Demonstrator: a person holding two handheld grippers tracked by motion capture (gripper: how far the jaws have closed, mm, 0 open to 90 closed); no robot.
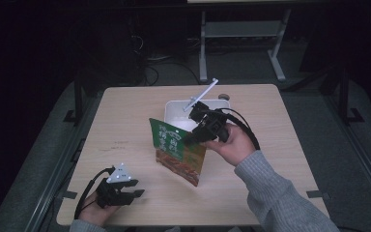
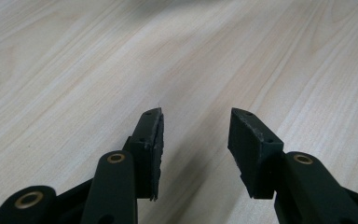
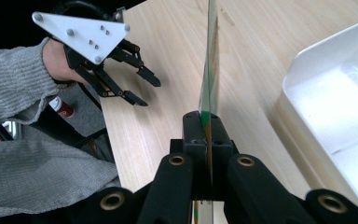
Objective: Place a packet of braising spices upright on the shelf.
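- The green snack packet [image 1: 176, 151] hangs from the right gripper [image 1: 193, 137], whose jaws are pinched fully together on the packet's upper right edge; the bottom corner sits at or just above the counter [image 1: 125, 121] near its middle, and I cannot tell whether it touches.
- In the right gripper view the packet [image 3: 209, 70] is seen edge-on, a thin film between the pads. My worry: so narrow a bite on slick foil could slide out if the hand tips or jerks, and the packet would flop flat.
- Held by one corner only, the packet can swing or twist; that would make it hard to aim at the white tray [image 1: 176, 108] just behind it.
- The packet's lower corner could catch the near wall of the tray [image 3: 307, 79] and fold, or nudge the tray toward the far edge of the counter.
- The white stick [image 1: 202, 94] leaning out of the tray stands near the right hand [image 1: 232, 142]; the trailing cable might knock it.
- The left gripper [image 1: 125, 193] rests near the front left of the counter, well apart, jaws about half spread with nothing between them [image 2: 196, 144], so it gives no support if the packet slips.
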